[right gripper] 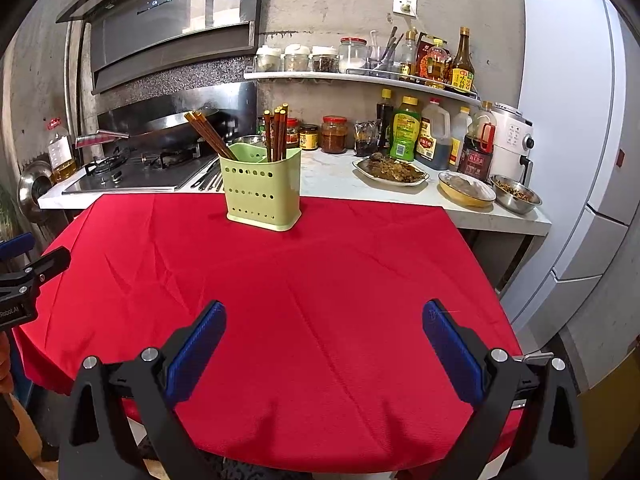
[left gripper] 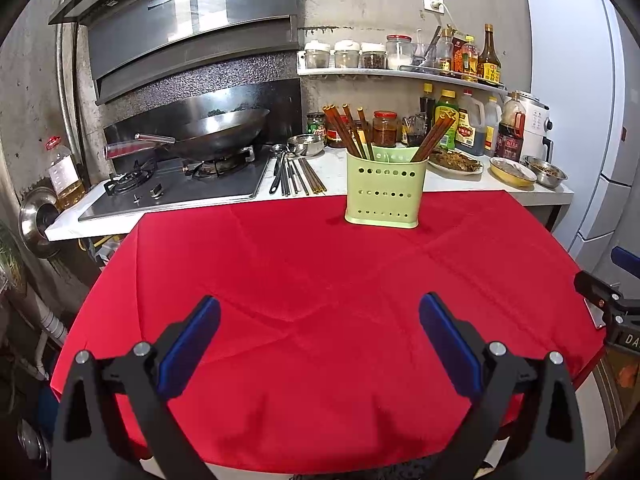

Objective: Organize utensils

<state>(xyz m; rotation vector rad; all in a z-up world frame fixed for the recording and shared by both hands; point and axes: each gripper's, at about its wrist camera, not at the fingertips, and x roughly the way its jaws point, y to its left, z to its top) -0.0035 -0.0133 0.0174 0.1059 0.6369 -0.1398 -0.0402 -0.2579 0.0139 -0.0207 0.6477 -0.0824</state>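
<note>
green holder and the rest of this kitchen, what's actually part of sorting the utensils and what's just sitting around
Part of the job:
- green utensil holder on the red tablecloth
- brown chopsticks standing in it
- loose utensils on the counter beside the stove
- left gripper and right gripper, both open

Just lying about:
- wok
- sauce bottles
- plate of food
- fridge

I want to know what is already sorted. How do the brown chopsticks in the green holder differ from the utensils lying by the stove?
The brown chopsticks stand on end, leaning in the green holder on the red tablecloth. The loose utensils lie flat on the white counter beside the stove. The chopsticks are brown; the loose ones look metallic and dark. Both are long and thin.
</note>
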